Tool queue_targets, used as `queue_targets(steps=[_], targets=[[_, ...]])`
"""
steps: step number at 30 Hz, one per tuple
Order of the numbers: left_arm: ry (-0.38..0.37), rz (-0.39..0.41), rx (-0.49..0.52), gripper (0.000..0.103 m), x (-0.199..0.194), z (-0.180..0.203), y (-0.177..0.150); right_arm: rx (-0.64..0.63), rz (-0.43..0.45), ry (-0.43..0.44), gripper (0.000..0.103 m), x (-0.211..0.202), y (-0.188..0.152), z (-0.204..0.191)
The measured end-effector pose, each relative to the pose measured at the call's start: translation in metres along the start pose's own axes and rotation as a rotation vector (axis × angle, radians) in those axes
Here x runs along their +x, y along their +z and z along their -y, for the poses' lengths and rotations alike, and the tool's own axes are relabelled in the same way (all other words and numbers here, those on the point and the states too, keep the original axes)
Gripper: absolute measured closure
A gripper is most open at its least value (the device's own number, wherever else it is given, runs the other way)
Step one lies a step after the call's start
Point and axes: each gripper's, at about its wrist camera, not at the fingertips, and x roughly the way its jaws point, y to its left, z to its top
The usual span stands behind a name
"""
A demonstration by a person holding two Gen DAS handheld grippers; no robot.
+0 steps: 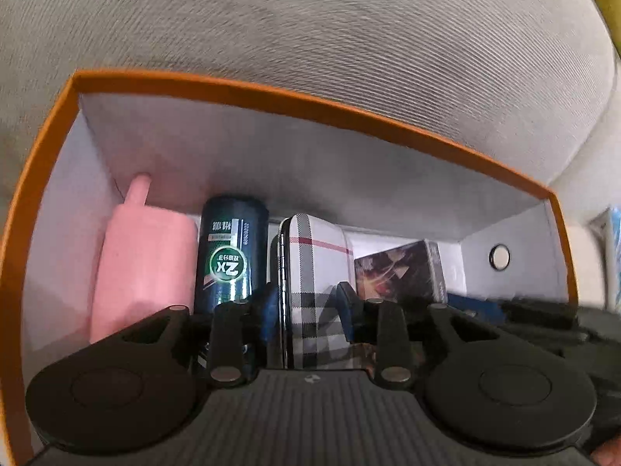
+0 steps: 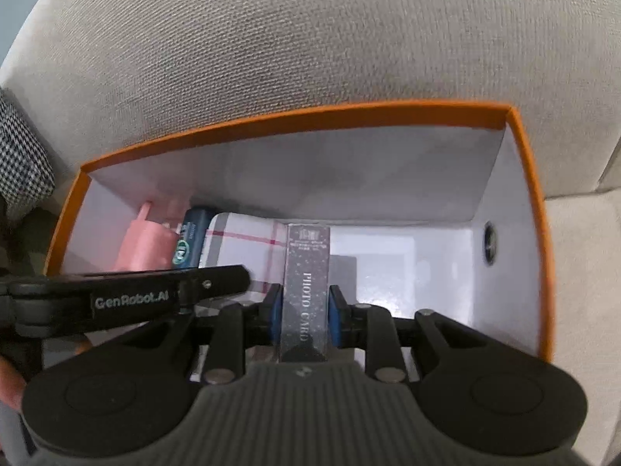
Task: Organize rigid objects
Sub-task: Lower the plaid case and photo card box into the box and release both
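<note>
"ZX" stands on the can [image 1: 231,252]; "PHOTO CARD" on the card box [image 2: 306,291]; "GenRobot.AI" on the left claw [image 2: 132,301].

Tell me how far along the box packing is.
Done: a pink plastic bottle and dark green can stand inside the orange cardboard box. In hand: the left gripper holds the plaid case; the right gripper holds the grey photo card box. Left: releasing both.

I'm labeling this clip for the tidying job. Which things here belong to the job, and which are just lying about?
Belonging to the job:
orange box
pink bottle
dark green can
plaid case, between the left claw fingers
photo card box, gripped by the right claw

Just lying about:
beige sofa
houndstooth fabric
</note>
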Motion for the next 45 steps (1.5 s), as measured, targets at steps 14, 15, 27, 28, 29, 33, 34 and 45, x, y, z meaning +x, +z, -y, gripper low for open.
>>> queue_targets(steps=[14, 15, 27, 28, 29, 33, 34, 45], targets=[[0.103, 0.003, 0.466, 0.058, -0.021, 0.046, -0.025, -0.484, -0.106, -0.091, 0.042, -0.007, -0.007, -0.028], [0.108, -0.005, 0.494, 0.057, -0.021, 0.048, -0.027, -0.533, -0.128, -0.089, 0.039, -0.006, -0.009, -0.030], [0.161, -0.088, 0.692, 0.039, 0.007, 0.063, -0.039, -0.787, -0.283, -0.155, 0.040, 0.020, -0.020, -0.040], [0.163, -0.089, 0.704, 0.039, 0.008, 0.064, -0.040, -0.802, -0.283, -0.165, 0.042, 0.022, -0.020, -0.041], [0.164, -0.090, 0.716, 0.038, 0.009, 0.065, -0.040, -0.811, -0.289, -0.171, 0.042, 0.024, -0.019, -0.043], [0.160, -0.085, 0.729, 0.036, 0.012, 0.066, -0.041, -0.816, -0.289, -0.162, 0.042, 0.031, -0.015, -0.049], [0.163, -0.080, 0.727, 0.036, 0.012, 0.065, -0.041, -0.822, -0.284, -0.160, 0.043, 0.032, -0.014, -0.050], [0.148, -0.051, 0.750, 0.033, 0.017, 0.060, -0.038, -0.804, -0.255, -0.101, 0.050, 0.029, -0.010, -0.044]])
